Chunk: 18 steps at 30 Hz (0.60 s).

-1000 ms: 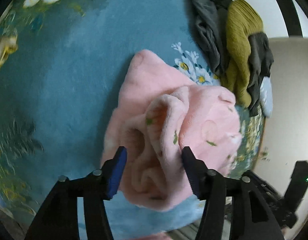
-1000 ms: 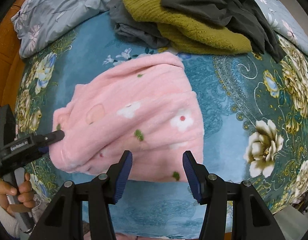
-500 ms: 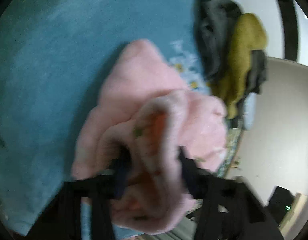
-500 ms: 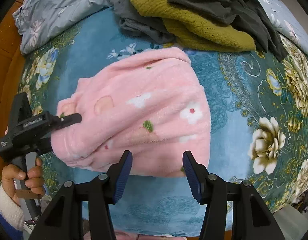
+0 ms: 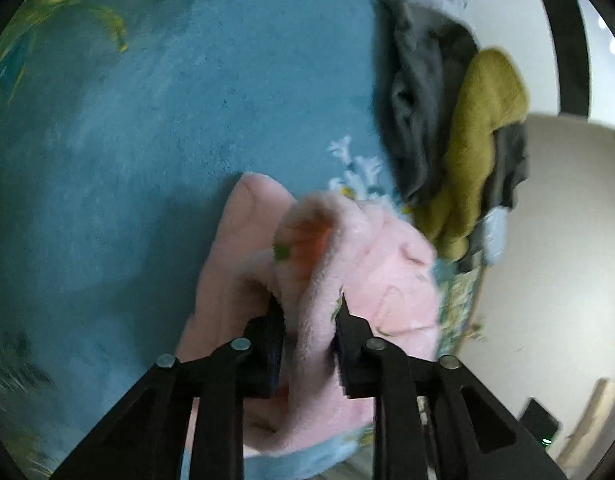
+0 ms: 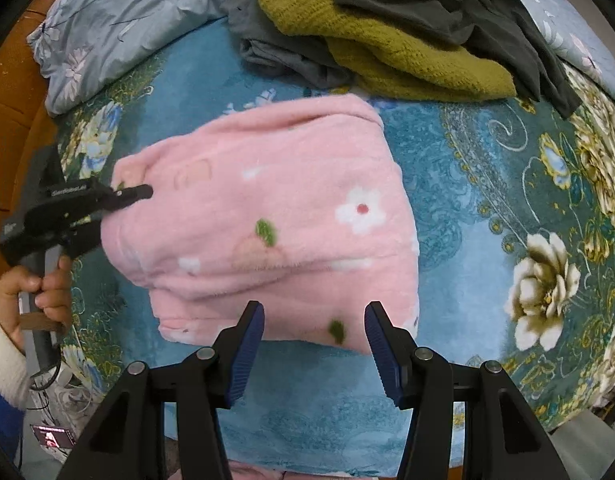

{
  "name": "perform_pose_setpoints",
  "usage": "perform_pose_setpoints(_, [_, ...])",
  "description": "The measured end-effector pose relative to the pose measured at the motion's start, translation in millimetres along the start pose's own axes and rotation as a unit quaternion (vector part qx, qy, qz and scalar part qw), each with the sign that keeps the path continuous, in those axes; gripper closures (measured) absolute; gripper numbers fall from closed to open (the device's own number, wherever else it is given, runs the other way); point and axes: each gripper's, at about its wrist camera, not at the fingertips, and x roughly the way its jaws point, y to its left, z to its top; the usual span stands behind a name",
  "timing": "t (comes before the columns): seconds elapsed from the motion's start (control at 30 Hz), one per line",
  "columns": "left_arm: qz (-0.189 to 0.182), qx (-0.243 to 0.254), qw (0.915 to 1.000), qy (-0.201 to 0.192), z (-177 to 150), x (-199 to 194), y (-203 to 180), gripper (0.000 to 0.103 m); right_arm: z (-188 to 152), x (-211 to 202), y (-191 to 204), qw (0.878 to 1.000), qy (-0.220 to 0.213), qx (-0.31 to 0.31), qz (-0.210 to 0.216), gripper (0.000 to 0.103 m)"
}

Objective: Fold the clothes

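The pink fleece garment with flower print (image 6: 275, 236) lies half-folded on the teal floral blanket (image 6: 467, 184). The left gripper (image 5: 309, 304) pinches its bunched left edge; the right gripper (image 6: 313, 320) hovers wide open and empty at the near hem. A clean fold likely means carrying the pinched edge across evenly.

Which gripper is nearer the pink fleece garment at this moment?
Left. The left gripper is clamped on a bunched fold at the pink fleece garment edge. The right gripper is open, hovering just off its near hem, not touching.
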Motion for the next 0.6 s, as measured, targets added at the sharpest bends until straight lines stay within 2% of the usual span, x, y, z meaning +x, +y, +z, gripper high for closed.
perform_pose_setpoints(0.03, [-0.013,0.001,0.9999,-0.008,-6.7,-8.1,-1.1,0.054,2.7,0.4,-3.0,1.000,-0.002,0.004,0.001,0.047])
perform_pose_setpoints(0.07, [-0.026,0.001,0.9996,-0.013,-13.3,-14.0,-1.7,0.043,5.3,0.7,-6.0,1.000,-0.004,0.007,0.001,0.047])
perform_pose_setpoints(0.13, [-0.051,0.001,0.9986,-0.016,-27.7,-23.7,-1.8,0.040,10.6,1.5,-11.9,1.000,-0.008,0.015,0.003,0.047])
perform_pose_setpoints(0.2, [-0.044,0.012,0.9989,-0.008,-41.0,-29.3,0.6,0.039,15.9,2.2,-17.9,1.000,-0.012,0.022,0.004,0.047])
perform_pose_setpoints(0.23, [-0.030,0.025,0.9992,-0.002,-46.8,-28.6,-0.2,0.039,18.6,2.5,-20.9,1.000,-0.014,0.026,0.005,0.047])
perform_pose_setpoints(0.3, [0.004,0.063,0.9978,0.018,-54.6,-19.6,-6.8,0.043,23.2,3.6,-26.8,0.999,-0.016,0.037,0.010,0.047])
perform_pose_setpoints(0.33, [0.015,0.081,0.9962,0.030,-57.2,-15.0,-11.6,0.061,24.5,3.8,-28.0,0.999,-0.016,0.038,0.010,0.047])
perform_pose_setpoints(0.37, [0.024,0.095,0.9943,0.042,-59.8,-12.6,-15.3,0.083,25.4,3.7,-28.8,0.999,-0.017,0.037,0.011,0.047])
perform_pose_setpoints(0.43, [0.028,0.110,0.9917,0.060,-62.1,-7.9,-21.8,0.091,27.4,3.4,-30.3,0.999,-0.019,0.036,0.013,0.047])
perform_pose_setpoints(0.53, [0.015,0.119,0.9911,0.058,-62.3,-25.8,-22.9,0.093,28.6,2.1,-31.5,0.999,-0.019,0.026,0.026,0.047])
perform_pose_setpoints(0.6, [0.024,0.115,0.9917,0.052,-59.4,-36.5,-14.1,0.093,28.3,2.7,-31.7,0.999,-0.018,0.017,0.043,0.047])
